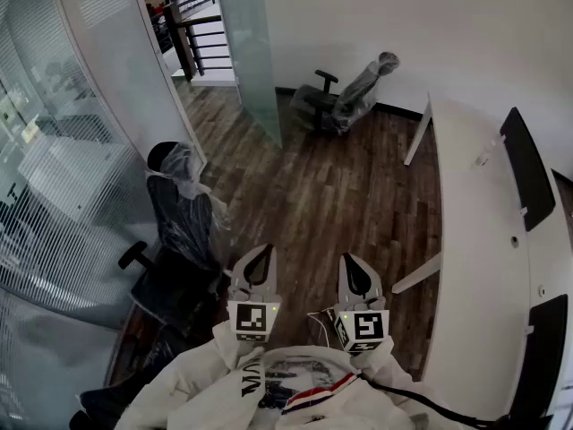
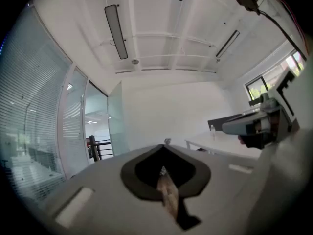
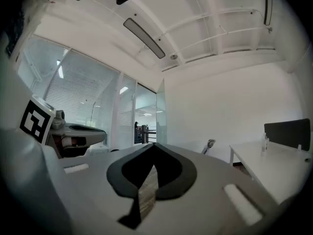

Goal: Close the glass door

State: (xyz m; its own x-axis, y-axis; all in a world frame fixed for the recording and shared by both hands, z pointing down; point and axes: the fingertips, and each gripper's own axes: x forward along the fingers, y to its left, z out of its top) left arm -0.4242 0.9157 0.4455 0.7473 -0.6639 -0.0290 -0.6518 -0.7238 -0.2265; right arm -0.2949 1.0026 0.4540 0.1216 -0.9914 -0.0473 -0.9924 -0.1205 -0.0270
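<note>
Well beyond the fingers [image 1: 258, 269], glass door [image 1: 251, 52].

**Three cameras, one room**

The head camera looks steeply down at the floor [image 1: 340, 195], with the left tool [image 1: 264, 253] and right tool [image 1: 351, 258] close at its bottom edge. Each tool camera sits just behind its own tips, facing level. All three share the door [image 1: 251, 52], wall [image 1: 403, 16] and worktop [image 1: 474, 240].
</note>
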